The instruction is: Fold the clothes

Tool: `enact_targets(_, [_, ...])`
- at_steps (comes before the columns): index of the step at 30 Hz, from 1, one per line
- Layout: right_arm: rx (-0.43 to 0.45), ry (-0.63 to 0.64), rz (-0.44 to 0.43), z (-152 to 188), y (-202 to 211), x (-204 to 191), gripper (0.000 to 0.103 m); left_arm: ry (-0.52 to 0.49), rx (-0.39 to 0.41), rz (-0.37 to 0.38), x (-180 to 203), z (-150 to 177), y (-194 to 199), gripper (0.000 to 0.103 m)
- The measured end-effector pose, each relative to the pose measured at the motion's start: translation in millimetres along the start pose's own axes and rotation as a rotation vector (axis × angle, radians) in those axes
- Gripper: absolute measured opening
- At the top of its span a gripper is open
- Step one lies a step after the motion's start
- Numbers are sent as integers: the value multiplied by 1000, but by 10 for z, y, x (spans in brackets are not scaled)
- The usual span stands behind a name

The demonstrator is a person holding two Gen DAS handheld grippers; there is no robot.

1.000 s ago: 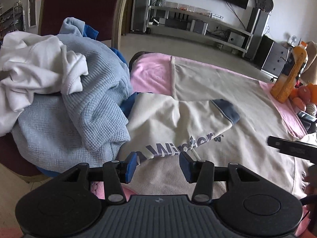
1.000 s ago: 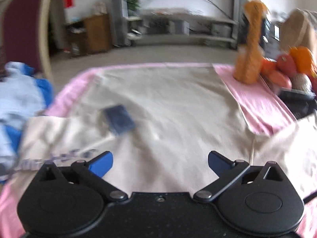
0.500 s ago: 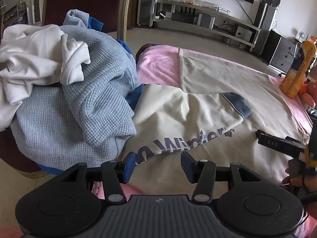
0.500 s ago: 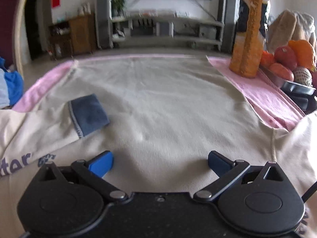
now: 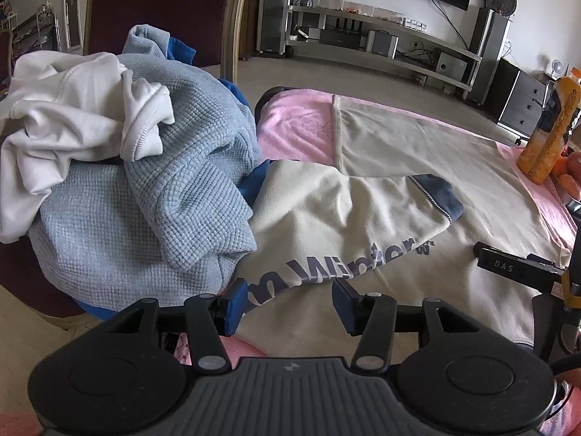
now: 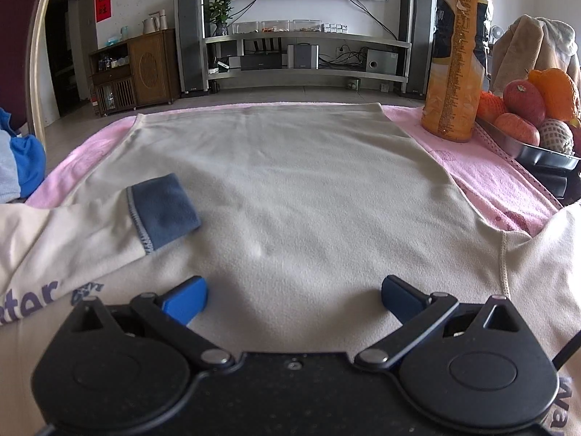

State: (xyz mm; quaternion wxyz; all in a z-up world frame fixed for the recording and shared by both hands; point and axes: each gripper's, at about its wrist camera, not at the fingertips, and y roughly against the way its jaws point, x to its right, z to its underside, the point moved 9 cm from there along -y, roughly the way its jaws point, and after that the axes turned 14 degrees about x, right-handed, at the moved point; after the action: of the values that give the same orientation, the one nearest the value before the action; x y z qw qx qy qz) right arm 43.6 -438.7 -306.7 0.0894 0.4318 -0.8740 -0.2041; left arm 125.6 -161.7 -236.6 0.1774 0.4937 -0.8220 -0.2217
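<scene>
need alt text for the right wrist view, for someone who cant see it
The open right gripper hovers low over a cream sweatshirt spread flat on a pink towel, one sleeve with a blue cuff folded across the body. An orange juice bottle and a tray of fruit stand at the right.

A pink cloth (image 6: 483,167) covers the bench. On it a cream sweatshirt (image 6: 290,181) lies spread flat, its left sleeve (image 6: 90,232) folded inward. At the far right stand an orange juice bottle (image 6: 455,58) and a fruit tray (image 6: 537,152).
</scene>
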Motion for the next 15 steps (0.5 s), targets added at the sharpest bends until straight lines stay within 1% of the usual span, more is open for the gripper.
enact_targets(11, [-1,0,-3,-6,-28,16,103,-12,-4,-8,9,19,-39,52])
enact_targets(14, [-25,16,-22,-34,-37,28,103,-17,3,-7,8,10,-23,52])
enact_targets(15, [-54,26,-36,-53,-32,36,103,-19,5,-7,8,7,-18,52])
